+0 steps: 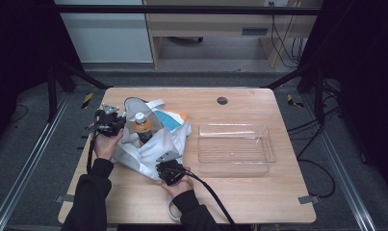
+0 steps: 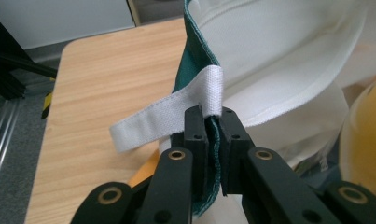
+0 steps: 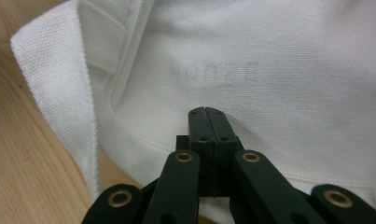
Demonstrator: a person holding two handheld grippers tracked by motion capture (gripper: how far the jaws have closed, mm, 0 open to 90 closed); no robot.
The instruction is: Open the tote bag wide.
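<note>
- Tool jaws first: the left tool (image 2: 212,122) is pinched on the green-lined rim of the white tote bag (image 2: 288,60), right where a white strap (image 2: 169,114) is stitched on; in the left gripper view the fabric edge runs down between the two black jaws.
- The right tool (image 3: 207,112) has its jaws pressed together with no gap showing, its tip against the bag's white canvas just under faint printed lettering; whether a fold of cloth is caught between them I cannot tell.
- In the high view the left tool (image 1: 108,121) sits at the bag's left edge and the right tool (image 1: 170,169) at its lower right, so the two hold the bag from opposite sides.
- The bag (image 1: 153,144) lies left of centre on the desk (image 1: 259,202), mouth open, with an orange-capped bottle (image 1: 142,128) standing in it and a blue-and-orange packet (image 1: 168,118) toward its upper right.
- A clear plastic tray (image 1: 236,144) rests just right of the bag, nothing visible in it.
- Step in hand, as I judge it: holding the bag's mouth spread so its contents can be reached.
- Next move likely calls for one tool to keep the rim taut while the other lets go and reaches in for the bottle, taking it upright by the neck or body toward the tray.
</note>
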